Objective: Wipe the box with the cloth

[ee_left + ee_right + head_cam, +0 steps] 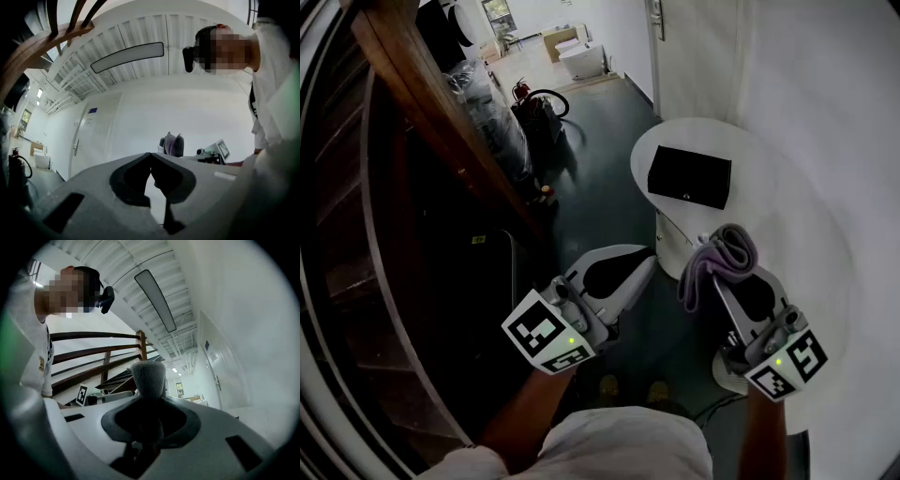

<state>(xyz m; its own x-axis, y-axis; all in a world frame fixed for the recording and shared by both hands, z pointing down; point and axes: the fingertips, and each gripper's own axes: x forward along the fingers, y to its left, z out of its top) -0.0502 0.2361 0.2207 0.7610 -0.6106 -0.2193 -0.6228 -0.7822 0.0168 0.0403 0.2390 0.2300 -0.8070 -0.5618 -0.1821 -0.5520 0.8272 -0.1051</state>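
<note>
The right hand-held gripper [719, 274] pinches the cloth [724, 251]: in the right gripper view its jaws are closed on a folded grey-purple wad that stands up out of them. The left hand-held gripper [649, 263] has its jaws pressed together at the tips with nothing between them, as the left gripper view shows.

There are two hand-held grippers, each carrying one marker cube, at the left [547, 334] and at the right [787, 364]. There is one cloth, one box [689, 176] and one round white surface [787, 178].

The box is a flat black rectangle lying on its broad face on the surface, close to the surface's left edge. In the head view its long axis runs across the picture from left to right, with the right end a little lower than the left. One long side faces the person, and a small pale mark sits near the middle of that side.

The cloth is held in the air short of the box, apart from it and touching neither it nor the surface. It is bunched in thick folds, and in the head view a fold hangs down on the left of the jaws. Both hand-held grippers point toward the surface, slightly upward. The left one is held over the dark floor [600, 187], beside a wooden stair rail [422, 103].
</note>
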